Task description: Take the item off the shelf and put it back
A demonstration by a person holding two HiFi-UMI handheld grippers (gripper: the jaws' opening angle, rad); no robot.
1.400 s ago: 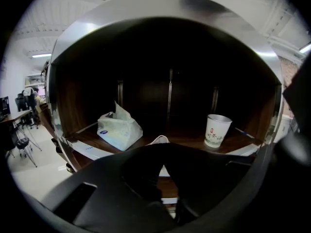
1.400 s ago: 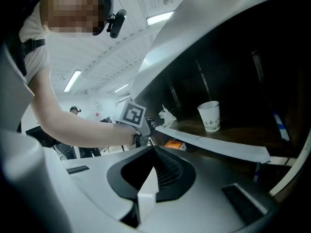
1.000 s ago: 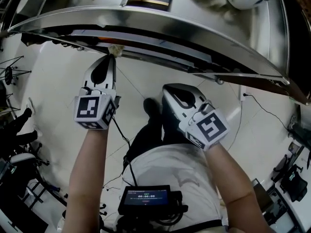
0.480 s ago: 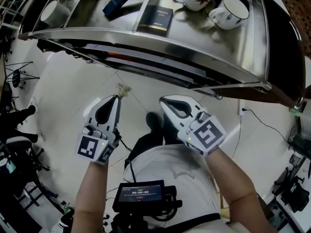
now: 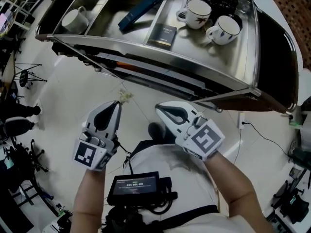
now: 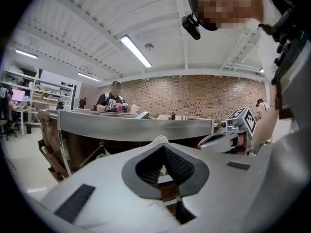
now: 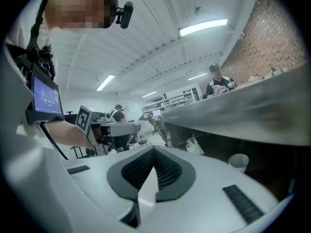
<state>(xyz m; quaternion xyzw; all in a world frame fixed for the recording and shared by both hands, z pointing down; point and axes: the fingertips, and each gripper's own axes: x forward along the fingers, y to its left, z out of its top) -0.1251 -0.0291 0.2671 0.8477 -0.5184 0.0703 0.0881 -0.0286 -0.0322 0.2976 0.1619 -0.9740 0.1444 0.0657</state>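
A steel shelf [image 5: 146, 50] fills the top of the head view. On it stand a white cup [image 5: 75, 19] at the left, a long blue box [image 5: 143, 8], a small dark book [image 5: 163, 34] and two white mugs [image 5: 197, 12] [image 5: 223, 29]. My left gripper [image 5: 117, 102] [image 6: 160, 140] is held in front of and below the rim, jaws shut. A small pale scrap [image 5: 125, 96] shows right at its tip; whether it is pinched I cannot tell. My right gripper [image 5: 158, 107] [image 7: 154, 148] is beside it, jaws together and nothing between them.
A screen unit [image 5: 133, 186] hangs at the person's chest. Stands and gear [image 5: 19, 76] crowd the floor at the left; a cable [image 5: 262, 110] runs across the floor at the right. Under the shelf, the right gripper view shows a white cup [image 7: 238, 162] and a bag [image 7: 194, 146].
The shelf top with its mugs and boxes has come fully into the head view. Both grippers now sit lower in the picture, farther from the rim, still shut side by side.
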